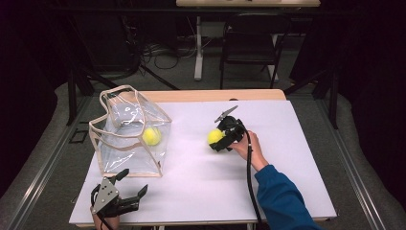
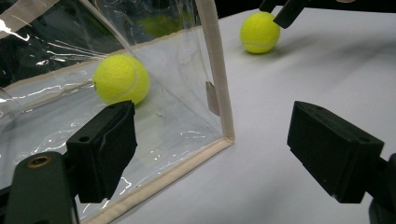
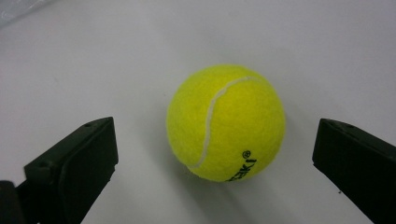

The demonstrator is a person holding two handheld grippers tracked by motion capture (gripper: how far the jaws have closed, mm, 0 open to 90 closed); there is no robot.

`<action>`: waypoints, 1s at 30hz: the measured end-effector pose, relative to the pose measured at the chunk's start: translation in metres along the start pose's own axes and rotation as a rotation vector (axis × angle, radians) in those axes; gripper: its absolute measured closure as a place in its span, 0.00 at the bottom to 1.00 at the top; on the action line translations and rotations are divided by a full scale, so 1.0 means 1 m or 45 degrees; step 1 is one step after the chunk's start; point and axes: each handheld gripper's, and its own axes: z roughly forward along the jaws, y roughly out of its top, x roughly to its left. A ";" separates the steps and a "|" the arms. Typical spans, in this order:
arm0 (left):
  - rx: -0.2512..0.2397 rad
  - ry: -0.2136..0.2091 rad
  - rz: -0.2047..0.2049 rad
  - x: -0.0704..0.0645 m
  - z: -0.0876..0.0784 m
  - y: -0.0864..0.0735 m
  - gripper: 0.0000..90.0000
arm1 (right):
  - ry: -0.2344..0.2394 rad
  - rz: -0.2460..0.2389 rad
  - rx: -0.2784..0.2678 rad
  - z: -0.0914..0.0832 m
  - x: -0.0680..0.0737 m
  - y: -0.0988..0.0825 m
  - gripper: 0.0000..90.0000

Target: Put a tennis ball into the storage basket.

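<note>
Where the high view looks down on the white table, the right gripper at frame centre straddles a loose tennis ball, while the left gripper rests spread at lower left, near a clear bag holding a second ball. Through the left gripper view, wide-apart jaws frame the bag's corner at lower centre, the second ball at centre left and the loose ball at the top. Seen in the right gripper view, the loose ball sits mid-frame between parted jaws, touching neither.

From above the near edge we look down over the white table. Our left gripper view sits low beside the clear bag; both share the loose tennis ball, which our right gripper view frames close.
</note>
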 end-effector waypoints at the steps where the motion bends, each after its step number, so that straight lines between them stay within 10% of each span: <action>1: 0.000 -0.001 0.002 0.000 0.000 0.000 0.18 | -0.001 -0.004 0.007 0.001 0.000 0.001 0.00; 30: 0.000 -0.002 -0.006 0.000 0.001 0.000 0.18 | 0.013 0.052 0.092 0.026 -0.005 0.009 0.09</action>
